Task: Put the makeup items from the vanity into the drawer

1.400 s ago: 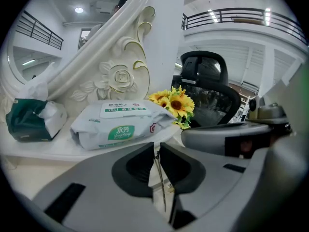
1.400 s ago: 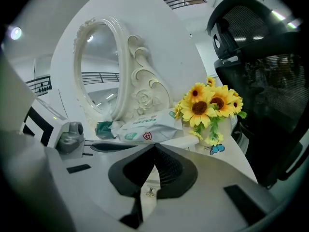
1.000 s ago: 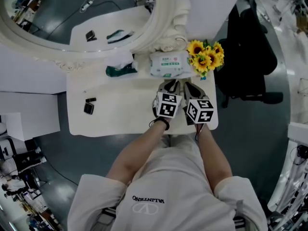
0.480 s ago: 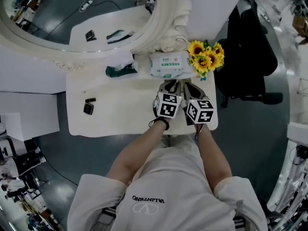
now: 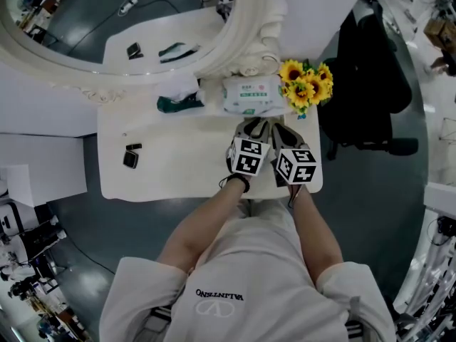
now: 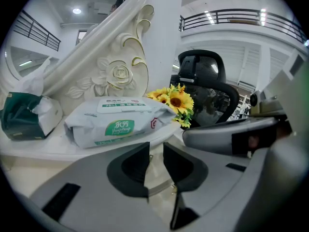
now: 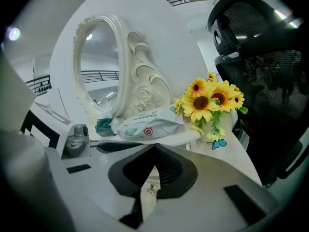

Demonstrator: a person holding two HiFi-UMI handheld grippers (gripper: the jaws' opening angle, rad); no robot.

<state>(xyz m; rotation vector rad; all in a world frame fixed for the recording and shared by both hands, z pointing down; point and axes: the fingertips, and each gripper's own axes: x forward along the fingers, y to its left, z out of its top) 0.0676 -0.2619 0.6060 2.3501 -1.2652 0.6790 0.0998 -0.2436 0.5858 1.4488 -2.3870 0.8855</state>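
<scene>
Check the left gripper (image 6: pixel 155 151) first. Its fingers (image 6: pixel 135 166) stand slightly spread, having just been opening, and only bare counter (image 5: pixel 178 173) shows in the gap. On the right gripper (image 7: pixel 154 148), the fingers (image 7: pixel 170 170) are pressed together at the tips, with nothing pinched between them.

Both gripper views look past the fingers to one wipes pack (image 6: pixel 118 122), one green tissue box (image 6: pixel 21 120) and one bunch of sunflowers (image 7: pixel 212 100), all set along the back of the counter below the mirror (image 7: pixel 96 62). One black office chair (image 6: pixel 203 76) stands beyond the counter's edge. Only the right gripper view shows the small blue butterfly (image 7: pixel 218 143) under the flowers.

Use the head view to find the makeup items (image 5: pixel 130 160), since neither gripper view shows them. You count two small dark pieces lying close together near the counter's left end. They are too small to tell what kind they are. They lie well apart from both pairs of fingers, which sit side by side at the counter's right front, just short of the wipes pack.
</scene>
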